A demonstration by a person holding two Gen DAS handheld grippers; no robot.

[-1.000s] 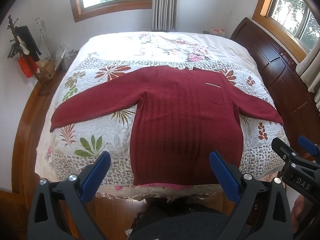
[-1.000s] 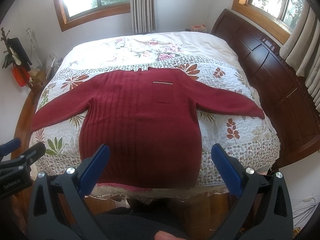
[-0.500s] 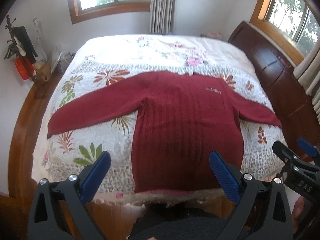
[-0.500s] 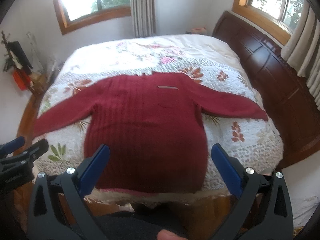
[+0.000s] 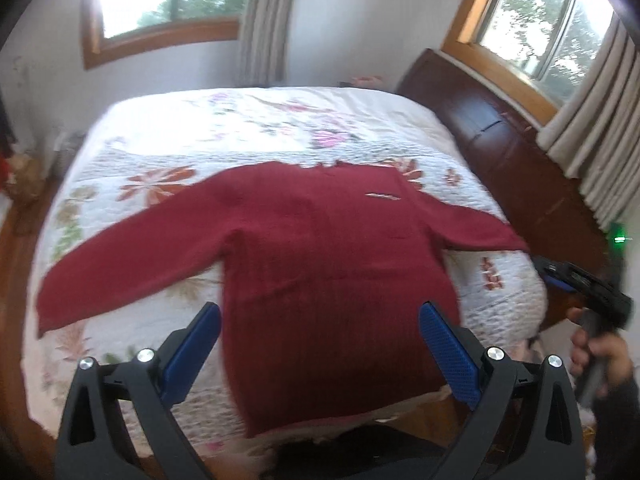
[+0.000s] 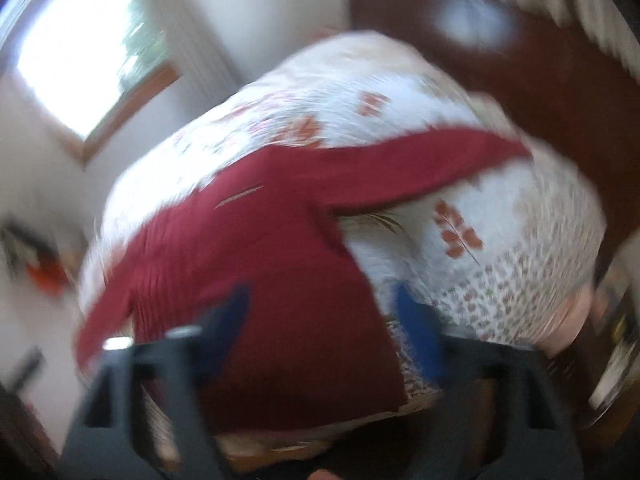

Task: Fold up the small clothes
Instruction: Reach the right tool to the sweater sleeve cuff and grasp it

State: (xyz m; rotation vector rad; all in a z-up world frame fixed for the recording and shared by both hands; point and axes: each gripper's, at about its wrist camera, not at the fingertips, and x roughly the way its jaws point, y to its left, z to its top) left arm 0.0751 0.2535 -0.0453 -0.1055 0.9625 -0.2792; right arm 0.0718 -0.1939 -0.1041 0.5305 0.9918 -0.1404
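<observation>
Floral quilted white bedspread [image 5: 256, 128] is seen covering a bed beside a dark wooden headboard [image 5: 516, 152]. Dark red ribbed knit sweater [image 5: 320, 256] lies flat on it, front up, sleeves spread to both sides, hem at the near edge. Left gripper [image 5: 320, 354] hangs above the hem, jaws wide apart, empty. Right gripper [image 6: 324, 332], heavily blurred, is seen near the sweater's right side, jaws apart, empty.
</observation>
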